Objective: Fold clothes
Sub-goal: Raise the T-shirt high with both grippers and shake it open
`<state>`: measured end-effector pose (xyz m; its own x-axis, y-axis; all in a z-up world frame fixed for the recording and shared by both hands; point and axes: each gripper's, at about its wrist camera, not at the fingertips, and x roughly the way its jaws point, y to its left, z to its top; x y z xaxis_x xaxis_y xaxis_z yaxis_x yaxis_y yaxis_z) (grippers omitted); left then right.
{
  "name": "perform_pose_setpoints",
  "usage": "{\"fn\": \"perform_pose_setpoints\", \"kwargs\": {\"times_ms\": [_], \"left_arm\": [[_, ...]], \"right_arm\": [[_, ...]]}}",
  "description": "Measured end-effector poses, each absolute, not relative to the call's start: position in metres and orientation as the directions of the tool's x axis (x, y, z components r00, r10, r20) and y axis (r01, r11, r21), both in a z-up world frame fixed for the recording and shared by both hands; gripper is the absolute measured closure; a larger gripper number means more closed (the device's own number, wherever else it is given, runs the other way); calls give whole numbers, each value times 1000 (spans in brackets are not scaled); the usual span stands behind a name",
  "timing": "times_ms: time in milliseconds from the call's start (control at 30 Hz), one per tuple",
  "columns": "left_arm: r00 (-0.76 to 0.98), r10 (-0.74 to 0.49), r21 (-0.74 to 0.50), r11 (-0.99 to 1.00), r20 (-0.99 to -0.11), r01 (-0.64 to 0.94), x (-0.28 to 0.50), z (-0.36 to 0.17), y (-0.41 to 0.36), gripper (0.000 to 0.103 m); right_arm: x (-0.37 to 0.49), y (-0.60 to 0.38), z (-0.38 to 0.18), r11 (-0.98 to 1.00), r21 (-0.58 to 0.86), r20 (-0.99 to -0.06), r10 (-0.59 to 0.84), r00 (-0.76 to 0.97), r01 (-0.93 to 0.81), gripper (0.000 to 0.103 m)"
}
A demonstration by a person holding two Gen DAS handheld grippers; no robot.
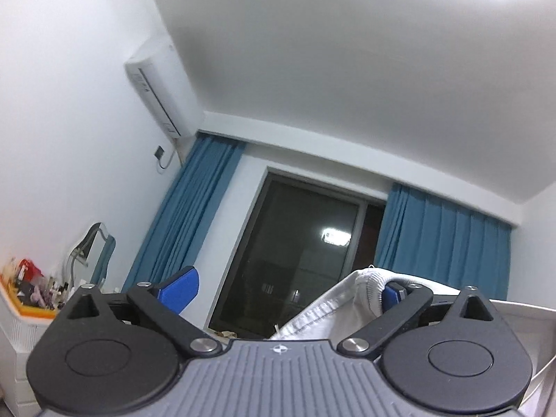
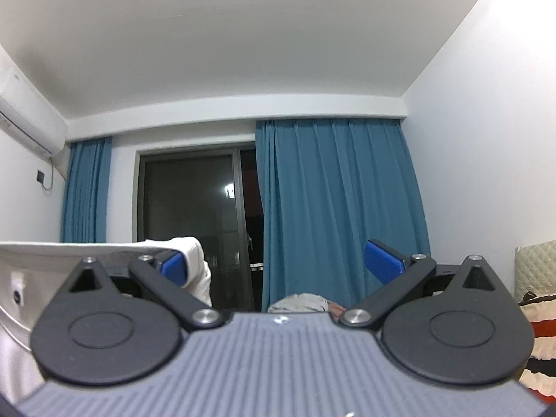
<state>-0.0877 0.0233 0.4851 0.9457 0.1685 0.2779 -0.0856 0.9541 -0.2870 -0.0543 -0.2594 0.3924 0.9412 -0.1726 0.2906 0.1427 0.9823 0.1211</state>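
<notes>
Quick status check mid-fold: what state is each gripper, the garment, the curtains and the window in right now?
left gripper: open, white garment draped over one finger
right gripper: open, the garment draped over one finger
white garment: lifted, hanging from one finger of each gripper
blue curtains: drawn apart
window: uncovered, dark outside

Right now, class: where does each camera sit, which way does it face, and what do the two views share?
Left wrist: on the left tool, tilted up toward the ceiling and window; white garment drapes its right finger.
Right wrist: on the right tool, facing window and blue curtain; garment drapes its left finger.
Shared: window, curtains, air conditioner, garment.
</notes>
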Motion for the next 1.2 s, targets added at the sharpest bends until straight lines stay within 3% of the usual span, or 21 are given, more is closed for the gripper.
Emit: {"fn": "perform_pose_setpoints", "kwargs": {"times_ms": [133, 300, 500, 767, 900, 1033, 1100, 1200], "left_arm": [[962, 156, -253, 963, 226, -97, -12, 472, 6, 0], [983, 133, -243, 965, 129, -99, 123, 392, -2, 0], [990, 107, -244, 962, -93, -126, 309, 234, -5, 0], [917, 67, -171, 975, -393, -145, 516, 16, -5, 0], [847, 19, -145, 983, -531, -113, 570, -65, 3, 1], [713, -53, -112, 993, -700, -37, 621, -129, 14, 2], [653, -76, -85, 996, -753, 18, 630, -142, 14, 3], [610, -107, -58, 993, -785, 100, 629, -141, 10, 2]], "right_arm": [[2, -269, 391, 983, 90, 223, -179, 958, 162, 0], [104, -272, 345, 975, 30, 130, -221, 967, 219, 0], [259, -282, 216, 971, -16, 2, -239, 971, 239, 0], [446, -298, 15, 976, -3, -270, -210, 939, 218, 0], [504, -298, -65, 980, -16, -411, -189, 892, 200, 0], [541, -298, -108, 990, 7, -568, -111, 816, 140, 0], [554, -291, -117, 998, 20, -640, -28, 768, 54, 0], [557, -274, -119, 997, 29, -668, 71, 741, -69, 0]]}}
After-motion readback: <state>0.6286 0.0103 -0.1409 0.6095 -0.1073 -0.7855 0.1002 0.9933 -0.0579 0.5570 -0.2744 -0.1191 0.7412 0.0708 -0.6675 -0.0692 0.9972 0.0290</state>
